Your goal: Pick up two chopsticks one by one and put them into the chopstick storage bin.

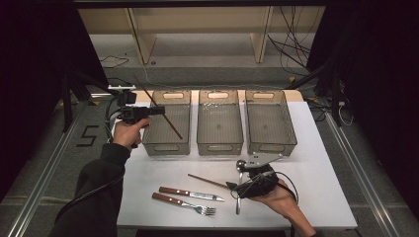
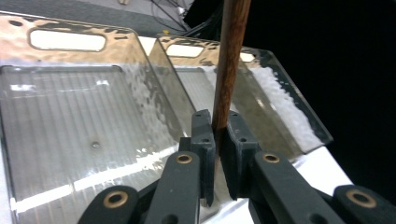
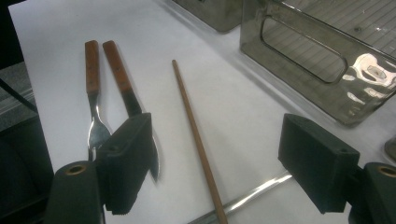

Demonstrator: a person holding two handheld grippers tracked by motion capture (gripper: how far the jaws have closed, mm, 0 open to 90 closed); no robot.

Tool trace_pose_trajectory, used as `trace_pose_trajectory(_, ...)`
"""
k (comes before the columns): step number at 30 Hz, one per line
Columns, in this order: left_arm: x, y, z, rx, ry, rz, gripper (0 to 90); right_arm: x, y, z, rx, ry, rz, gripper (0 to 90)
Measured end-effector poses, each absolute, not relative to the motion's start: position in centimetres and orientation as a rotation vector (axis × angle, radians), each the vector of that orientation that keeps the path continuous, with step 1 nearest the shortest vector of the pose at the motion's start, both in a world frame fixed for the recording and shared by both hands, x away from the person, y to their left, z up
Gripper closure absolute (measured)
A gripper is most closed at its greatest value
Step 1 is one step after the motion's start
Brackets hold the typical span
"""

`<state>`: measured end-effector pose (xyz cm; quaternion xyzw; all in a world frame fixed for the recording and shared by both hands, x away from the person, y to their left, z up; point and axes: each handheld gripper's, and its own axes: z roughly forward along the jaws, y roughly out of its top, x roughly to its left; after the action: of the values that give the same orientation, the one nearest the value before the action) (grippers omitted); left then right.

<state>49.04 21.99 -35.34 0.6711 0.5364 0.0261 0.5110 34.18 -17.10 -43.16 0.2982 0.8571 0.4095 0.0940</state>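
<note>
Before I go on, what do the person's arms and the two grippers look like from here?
The left arm wears a dark long sleeve. The left gripper is black with a small white part behind it and a black cable. The right gripper is black, topped by a grey three-cornered plate. Jaw links carry brass-coloured rivets.
</note>
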Motion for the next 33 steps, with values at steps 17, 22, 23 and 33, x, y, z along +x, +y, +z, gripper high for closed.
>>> trace_pose_trajectory(17, 51.1, 19.7, -37.2, 1.713, 1.355, 0.039, 83.2, 34.0, -17.2, -43.3, 0.887, 2.558, 1.204, 25.0)
trace_pose_trajectory(22, 51.3, 19.3, -37.7, 1.732, 1.361, 0.03, 83.2, 34.0, -17.3, -43.4, 0.89, 2.56, 1.204, 25.0)
trace_pose_trajectory(23, 51.3, 19.2, -37.8, 1.739, 1.359, 0.03, 83.2, 34.0, -17.3, -43.4, 0.89, 2.56, 1.204, 25.0)
trace_pose_trajectory(33, 51.8, 18.8, -38.7, 1.774, 1.392, -0.007, 82.9, 34.0, -17.2, -43.4, 0.878, 2.568, 1.196, 25.1)
